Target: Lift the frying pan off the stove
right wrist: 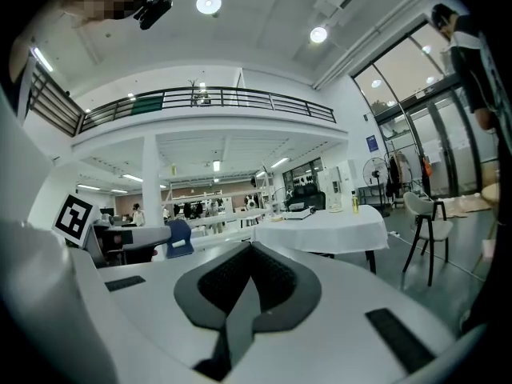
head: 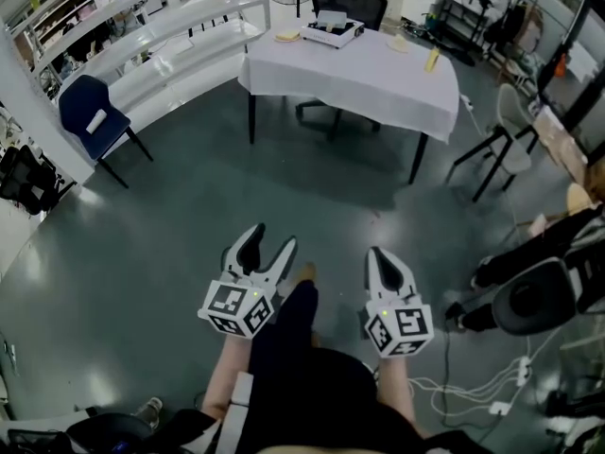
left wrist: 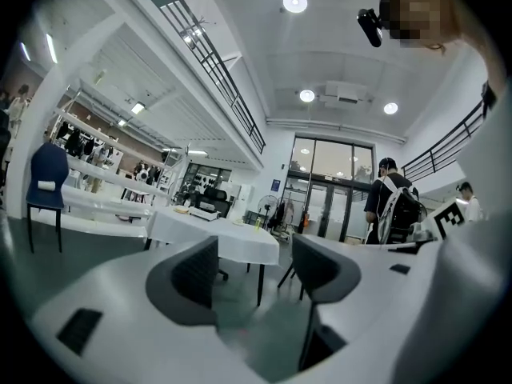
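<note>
Far ahead, a white-clothed table (head: 378, 78) carries a low white stove (head: 332, 32) with a flat shape on top; it is too small to tell as a frying pan. Both grippers are held low over the grey floor, well short of the table. My left gripper (head: 268, 242) is open with nothing between its jaws. In the left gripper view its dark pads (left wrist: 196, 274) stand wide apart and the table (left wrist: 224, 234) shows beyond them. My right gripper (head: 379, 255) is shut and empty, its pads (right wrist: 264, 274) pressed together in the right gripper view.
A yellow bottle (head: 432, 59) and a small plate (head: 287, 36) also sit on the table. A blue chair (head: 93, 112) and long white shelving (head: 165, 41) stand to the left. A white chair (head: 510, 135), a seated person's legs (head: 529, 268) and floor cables (head: 473, 391) are on the right.
</note>
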### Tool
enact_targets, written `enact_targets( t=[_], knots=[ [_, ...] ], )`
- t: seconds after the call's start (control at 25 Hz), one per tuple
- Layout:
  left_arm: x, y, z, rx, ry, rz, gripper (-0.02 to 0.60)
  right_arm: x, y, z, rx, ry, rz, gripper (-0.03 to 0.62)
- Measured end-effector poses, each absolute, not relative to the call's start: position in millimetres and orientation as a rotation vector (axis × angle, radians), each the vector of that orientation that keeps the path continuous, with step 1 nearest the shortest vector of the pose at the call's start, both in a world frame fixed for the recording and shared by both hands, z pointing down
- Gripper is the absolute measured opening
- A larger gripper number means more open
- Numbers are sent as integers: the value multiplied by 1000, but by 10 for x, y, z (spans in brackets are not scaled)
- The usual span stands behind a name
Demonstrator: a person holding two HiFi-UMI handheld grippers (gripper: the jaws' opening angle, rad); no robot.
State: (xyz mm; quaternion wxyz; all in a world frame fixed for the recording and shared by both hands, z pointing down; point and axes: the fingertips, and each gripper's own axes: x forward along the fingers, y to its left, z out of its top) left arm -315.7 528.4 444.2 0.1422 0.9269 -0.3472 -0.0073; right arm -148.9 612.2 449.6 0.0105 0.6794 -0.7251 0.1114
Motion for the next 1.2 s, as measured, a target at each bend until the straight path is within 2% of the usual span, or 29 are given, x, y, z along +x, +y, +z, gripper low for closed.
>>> enact_targets(
  t=[0.32,1.2],
  knots=[
    [-2855,4819,4557,2650,-982,7,288,-1204,5757,4554,2140,-2211,373,6],
    [-2168,3124,4355,2667,-938,-49,288,-481,4089,4465,2182,-2183,399,6]
  ],
)
